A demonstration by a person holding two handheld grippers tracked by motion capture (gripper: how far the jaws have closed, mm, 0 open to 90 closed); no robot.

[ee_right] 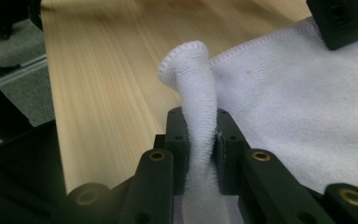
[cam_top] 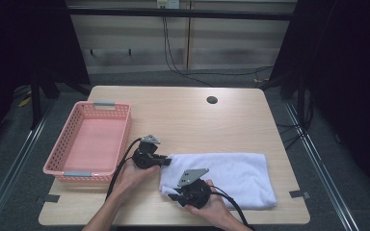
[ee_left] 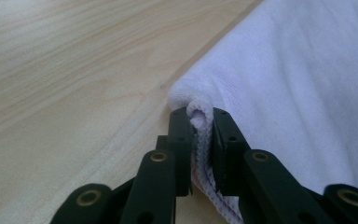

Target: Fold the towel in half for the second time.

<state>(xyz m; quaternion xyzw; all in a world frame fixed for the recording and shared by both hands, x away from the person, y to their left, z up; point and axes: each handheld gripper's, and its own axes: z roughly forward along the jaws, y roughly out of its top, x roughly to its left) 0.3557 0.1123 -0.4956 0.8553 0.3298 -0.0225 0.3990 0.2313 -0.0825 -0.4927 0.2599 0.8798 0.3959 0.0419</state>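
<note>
- White towel (cam_top: 226, 175) — folded into a long rectangle, lying flat on the near right part of the wooden surface (cam_top: 183, 120), its long side running left to right.
- Left tongs (cam_top: 166, 161) — held in the person's left hand (cam_top: 130, 175) at the towel's far left corner, clenched on that corner. In the left gripper view the hemmed edge (ee_left: 200, 116) is pinched upright between the two black jaws, bulging just above their tips.
- Right tongs (cam_top: 171, 196) — held in the person's right hand (cam_top: 214, 207) at the towel's near left corner, clenched on that corner. In the right gripper view a roll of cloth (ee_right: 191, 79) rises from between the jaws and curls over at its stitched end.
- The two tongs sit near each other along the towel's short left edge — the left one farther from the person, the right one nearer. Each carries a grey three-cornered plate on top and a trailing black cable.
- Pink basket (cam_top: 67, 144) — a slotted plastic basket with grey handles, standing at the left edge of the surface, well apart from the towel.
- Round dark hole (cam_top: 212, 100) — set in the surface near its far edge.
</note>
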